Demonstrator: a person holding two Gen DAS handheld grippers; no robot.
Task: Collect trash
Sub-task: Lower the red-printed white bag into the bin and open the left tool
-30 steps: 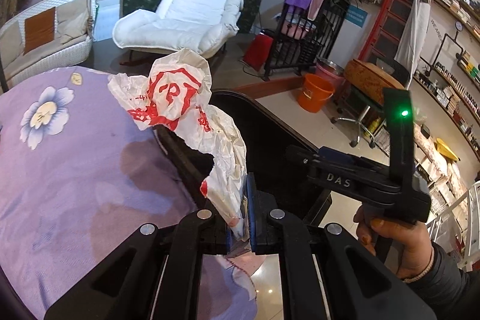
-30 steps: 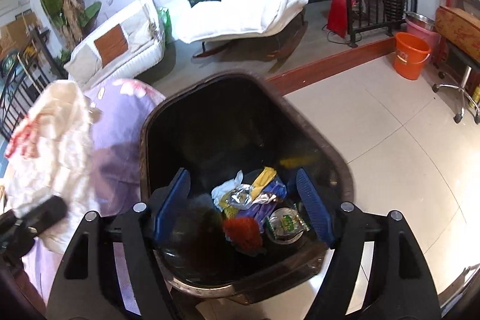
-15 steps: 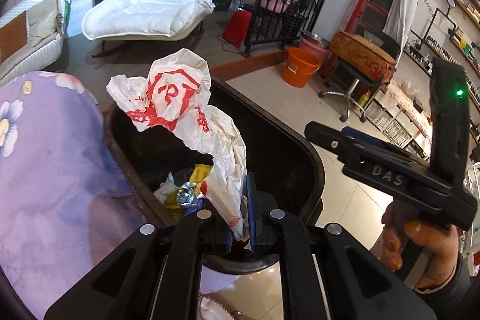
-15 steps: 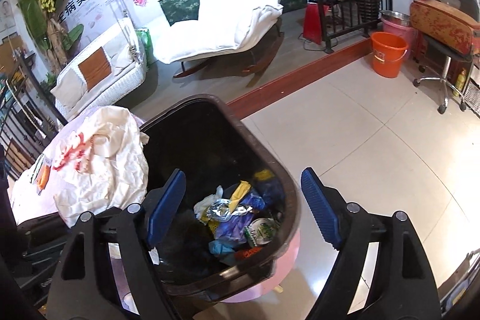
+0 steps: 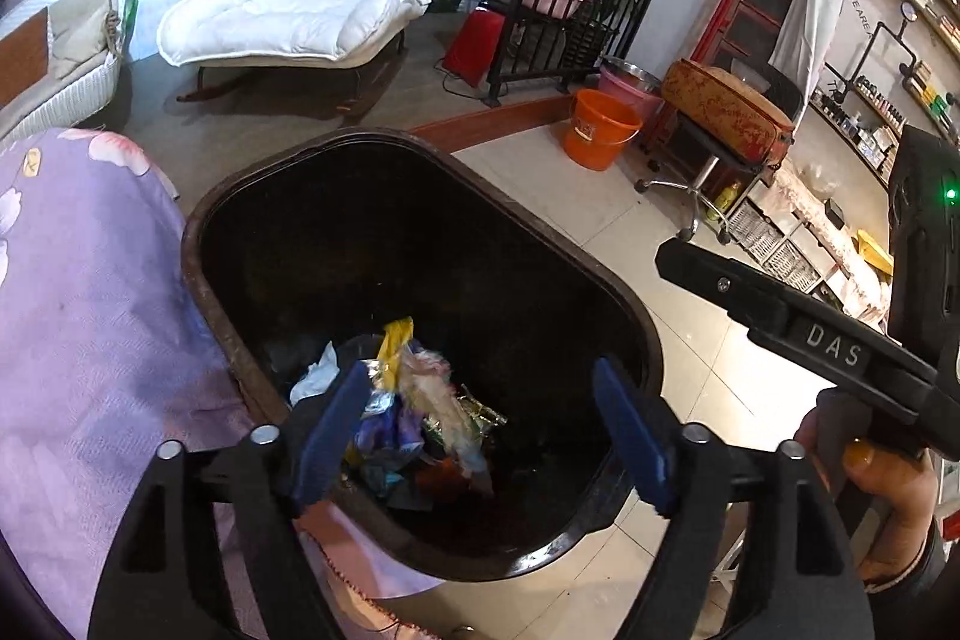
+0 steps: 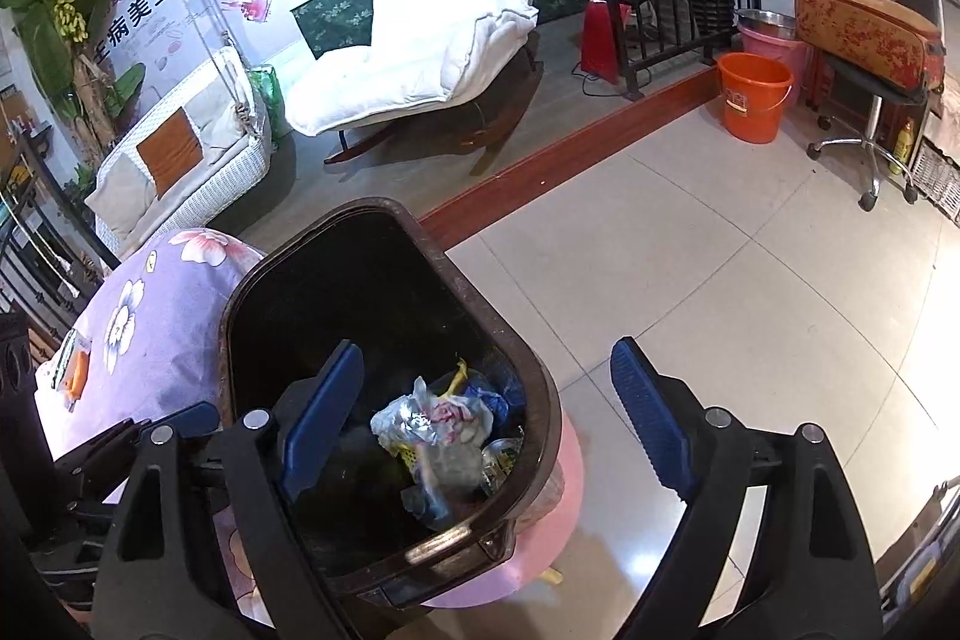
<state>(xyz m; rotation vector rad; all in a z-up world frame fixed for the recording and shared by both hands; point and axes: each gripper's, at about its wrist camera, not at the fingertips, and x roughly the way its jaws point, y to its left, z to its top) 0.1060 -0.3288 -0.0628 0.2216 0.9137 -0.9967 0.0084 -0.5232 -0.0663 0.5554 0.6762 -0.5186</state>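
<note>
Now | left tongs (image 5: 480, 424) spread over bin (image 5: 600, 280) | right tongs (image 6: 486, 424) spread

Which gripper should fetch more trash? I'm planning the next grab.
Probably left: both grippers hang open over the bin, but the left one sits beside the purple cloth, where an orange scrap lies.

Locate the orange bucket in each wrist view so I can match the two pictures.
Left wrist: the orange bucket stands on the floor right of centre in the upper half, beyond the far rim of the trash bin.
Right wrist: orange bucket in the upper right, well behind the bin.
Shared landmark: the pink basin just behind the bucket.
</note>
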